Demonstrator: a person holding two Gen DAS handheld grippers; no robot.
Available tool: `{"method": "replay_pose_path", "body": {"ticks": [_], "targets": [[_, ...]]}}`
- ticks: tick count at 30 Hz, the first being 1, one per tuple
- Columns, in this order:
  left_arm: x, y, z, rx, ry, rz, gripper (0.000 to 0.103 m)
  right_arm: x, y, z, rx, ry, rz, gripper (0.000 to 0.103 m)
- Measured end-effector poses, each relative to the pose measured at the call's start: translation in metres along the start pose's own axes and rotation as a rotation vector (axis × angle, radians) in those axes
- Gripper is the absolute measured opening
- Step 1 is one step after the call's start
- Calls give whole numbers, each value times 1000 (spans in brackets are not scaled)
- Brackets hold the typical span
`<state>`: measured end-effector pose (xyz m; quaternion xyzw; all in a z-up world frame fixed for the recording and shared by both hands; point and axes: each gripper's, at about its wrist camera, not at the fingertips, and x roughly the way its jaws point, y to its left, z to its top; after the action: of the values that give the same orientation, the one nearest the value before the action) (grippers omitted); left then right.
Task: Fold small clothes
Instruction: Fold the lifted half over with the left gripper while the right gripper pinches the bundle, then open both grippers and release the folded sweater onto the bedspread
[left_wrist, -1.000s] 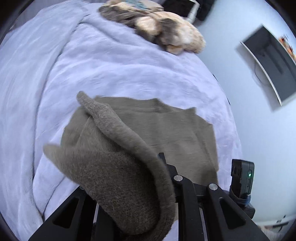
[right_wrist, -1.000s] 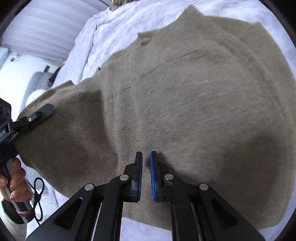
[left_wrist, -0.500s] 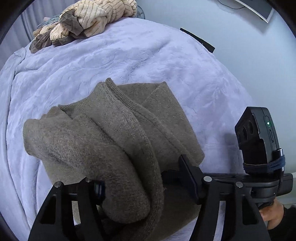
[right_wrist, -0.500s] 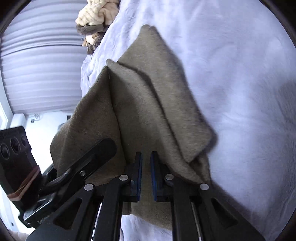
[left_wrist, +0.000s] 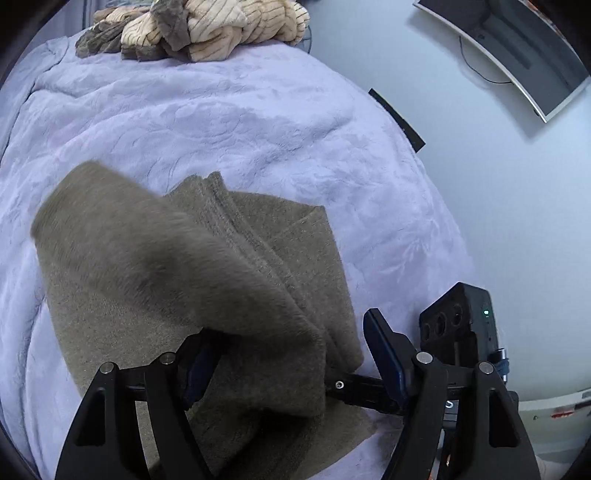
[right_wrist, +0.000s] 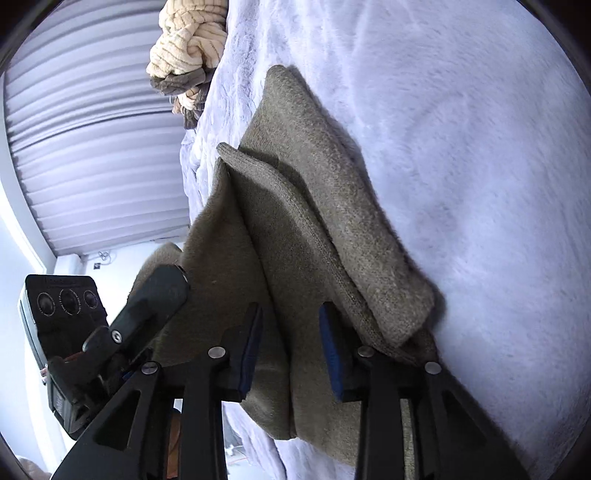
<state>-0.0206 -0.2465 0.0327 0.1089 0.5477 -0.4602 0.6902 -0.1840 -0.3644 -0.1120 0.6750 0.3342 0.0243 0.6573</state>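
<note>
A small olive-brown knit sweater (left_wrist: 288, 243) lies partly folded on the lavender blanket (left_wrist: 229, 118). In the left wrist view its upper flap (left_wrist: 155, 251) is blurred and hangs between my wide-open fingers. My left gripper (left_wrist: 291, 354) is open around that fold. In the right wrist view the same sweater (right_wrist: 314, 206) shows stacked folds, with its near edge between my right gripper (right_wrist: 291, 347), which is open. The left gripper's finger (right_wrist: 155, 299) and its camera body appear at the lower left there.
A pile of tan and brown striped clothes (left_wrist: 199, 26) sits at the far end of the bed, also in the right wrist view (right_wrist: 188, 48). A monitor (left_wrist: 517, 51) hangs on the white wall right of the bed. Pleated curtains (right_wrist: 92, 147) stand at left.
Both grippers have opened: the right was shut on the sweater's edge, the left has spread wider. The folded flap has dropped over the sweater and is still moving.
</note>
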Motion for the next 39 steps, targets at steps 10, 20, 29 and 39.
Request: {"method": "replay_pose_path", "body": {"ticks": [10,20,29,39], "targets": [[-51,-34,-32,335,-110,94,82,-3,-15,2,121,-16,126,39],[-59,128,-58,-258,-104,330,82,1,-5,14,186,-2,277,74],[-32,164,-84,-355,-73,380,82,46,76,28,-175,141,-116,74],[-43,146,-77,-304,-97,353,82,32,132,2,-512,46,-222,17]]}}
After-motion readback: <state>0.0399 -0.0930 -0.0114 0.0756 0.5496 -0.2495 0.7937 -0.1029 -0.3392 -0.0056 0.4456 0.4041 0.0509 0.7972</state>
